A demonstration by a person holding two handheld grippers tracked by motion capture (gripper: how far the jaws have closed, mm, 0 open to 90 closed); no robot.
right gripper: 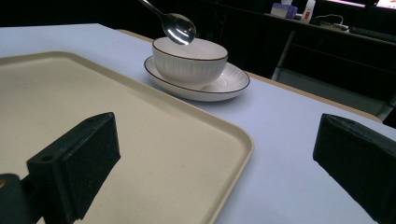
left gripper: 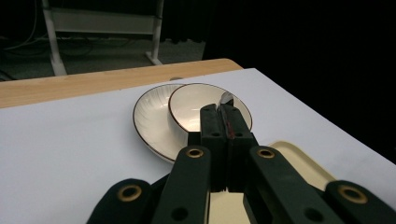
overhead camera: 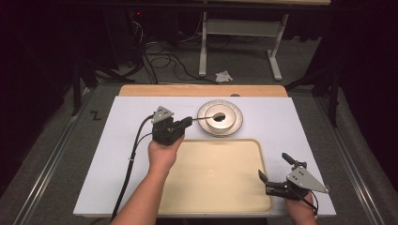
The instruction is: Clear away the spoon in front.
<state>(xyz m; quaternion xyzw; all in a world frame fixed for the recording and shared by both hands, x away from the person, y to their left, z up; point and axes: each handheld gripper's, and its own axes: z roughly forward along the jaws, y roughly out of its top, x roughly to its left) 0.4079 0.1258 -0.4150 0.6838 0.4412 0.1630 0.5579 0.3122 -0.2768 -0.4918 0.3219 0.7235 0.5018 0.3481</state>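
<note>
A white bowl (overhead camera: 227,120) stands on a matching plate (overhead camera: 238,124) at the far middle of the table. My left gripper (overhead camera: 187,121) is shut on the handle of a metal spoon (overhead camera: 206,117), whose scoop hangs over the bowl. In the left gripper view the jaws (left gripper: 223,112) meet on the handle, and the spoon (left gripper: 227,97) pokes out above the bowl (left gripper: 189,106) and plate (left gripper: 148,122). The right gripper view shows the spoon (right gripper: 178,27) just above the bowl (right gripper: 189,61). My right gripper (overhead camera: 273,166) stands open with nothing in it at the tray's near right corner.
A large beige tray (overhead camera: 216,180) lies bare on the near half of the white mat (overhead camera: 117,154), right in front of the plate. The table's wooden back edge (overhead camera: 202,90) runs behind the plate. Cables and a white stand are on the floor beyond.
</note>
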